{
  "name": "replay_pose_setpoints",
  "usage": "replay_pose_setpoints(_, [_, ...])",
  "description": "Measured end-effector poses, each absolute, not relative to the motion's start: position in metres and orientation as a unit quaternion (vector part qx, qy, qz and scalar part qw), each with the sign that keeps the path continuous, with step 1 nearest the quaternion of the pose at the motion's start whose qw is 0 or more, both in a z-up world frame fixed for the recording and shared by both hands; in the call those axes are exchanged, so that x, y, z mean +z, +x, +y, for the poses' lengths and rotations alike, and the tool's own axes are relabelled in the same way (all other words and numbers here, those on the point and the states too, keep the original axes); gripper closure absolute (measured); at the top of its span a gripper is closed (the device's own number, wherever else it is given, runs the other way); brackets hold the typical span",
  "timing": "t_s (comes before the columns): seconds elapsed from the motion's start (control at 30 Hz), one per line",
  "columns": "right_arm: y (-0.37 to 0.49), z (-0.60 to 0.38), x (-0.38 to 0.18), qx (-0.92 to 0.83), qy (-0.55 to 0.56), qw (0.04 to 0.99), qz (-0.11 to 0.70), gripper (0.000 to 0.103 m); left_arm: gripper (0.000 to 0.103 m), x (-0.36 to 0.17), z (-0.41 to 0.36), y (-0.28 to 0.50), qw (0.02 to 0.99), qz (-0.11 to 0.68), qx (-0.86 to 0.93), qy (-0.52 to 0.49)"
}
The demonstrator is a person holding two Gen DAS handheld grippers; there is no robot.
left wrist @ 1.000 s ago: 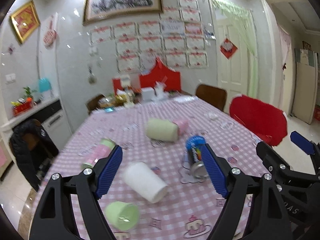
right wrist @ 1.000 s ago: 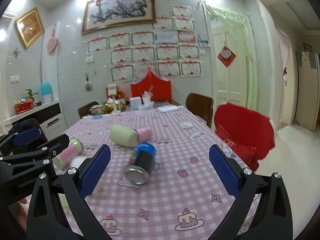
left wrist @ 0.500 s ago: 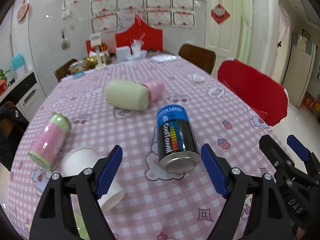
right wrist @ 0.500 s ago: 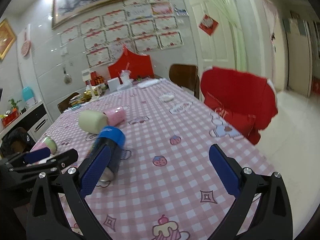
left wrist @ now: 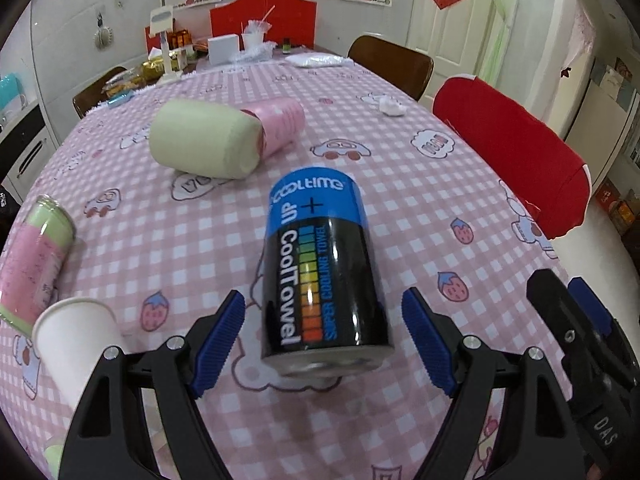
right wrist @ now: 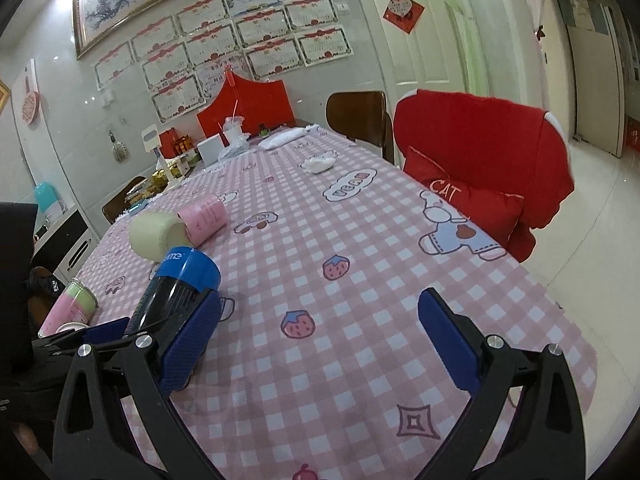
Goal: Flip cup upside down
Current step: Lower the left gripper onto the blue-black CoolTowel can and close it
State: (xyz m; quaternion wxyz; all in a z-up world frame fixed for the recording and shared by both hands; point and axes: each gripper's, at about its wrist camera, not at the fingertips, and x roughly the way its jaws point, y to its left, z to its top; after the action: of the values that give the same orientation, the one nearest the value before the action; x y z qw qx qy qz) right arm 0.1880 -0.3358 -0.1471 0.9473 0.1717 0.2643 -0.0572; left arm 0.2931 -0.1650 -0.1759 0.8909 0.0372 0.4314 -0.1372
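- The left gripper [left wrist: 322, 334] sat wide open, its blue ribbed pads either side of the black cylindrical can with the blue band and rainbow bar print [left wrist: 324, 276], gripping nothing yet.
- That can lay on its side on the pink-and-white checked tablecloth [left wrist: 400, 184], metal end towards the camera, blue end pointing away; the pads stood just clear of its flanks, not touching as far as could be told.
- By my read, this was the approach step: the can looked like the cup chosen for flipping, and the grasp was not yet made.
- Next move, I judged, called for closing squarely on the round body, which could roll or slip, then lifting and turning it to stand on its end.
- The right gripper [right wrist: 320, 340] hung open too, empty, over bare cloth just beside the can.
- Containers: a white paper cup [left wrist: 76, 344] lay tipped near the left pad; whether it held anything could not be told.
- A pale green cylinder [left wrist: 204, 142] lay touching a pink one [left wrist: 280, 120] farther back.
- A pink-and-green can [left wrist: 34, 264] lay at the left; contents hidden.
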Motion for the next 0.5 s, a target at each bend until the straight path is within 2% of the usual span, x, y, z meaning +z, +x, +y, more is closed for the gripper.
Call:
replay_pose_setpoints(0.27, [0.195, -0.339, -0.159, -0.048, 0.182, 0.94, 0.283, 0.008, 0.024, -0.192, -0.167, 0.306, 0.882, 0.451, -0.13, 0.037])
replay_pose_setpoints(0.33, [0.195, -0.339, -0.159, -0.047, 0.184, 0.94, 0.285, 0.008, 0.036, -0.192, -0.166, 0.306, 0.88, 0.454, -0.132, 0.035])
replay_pose_setpoints(0.5, [0.192, -0.337, -0.158, -0.045, 0.18, 0.941, 0.284, 0.008, 0.036, -0.192, -0.165, 0.302, 0.879, 0.455, -0.134, 0.041])
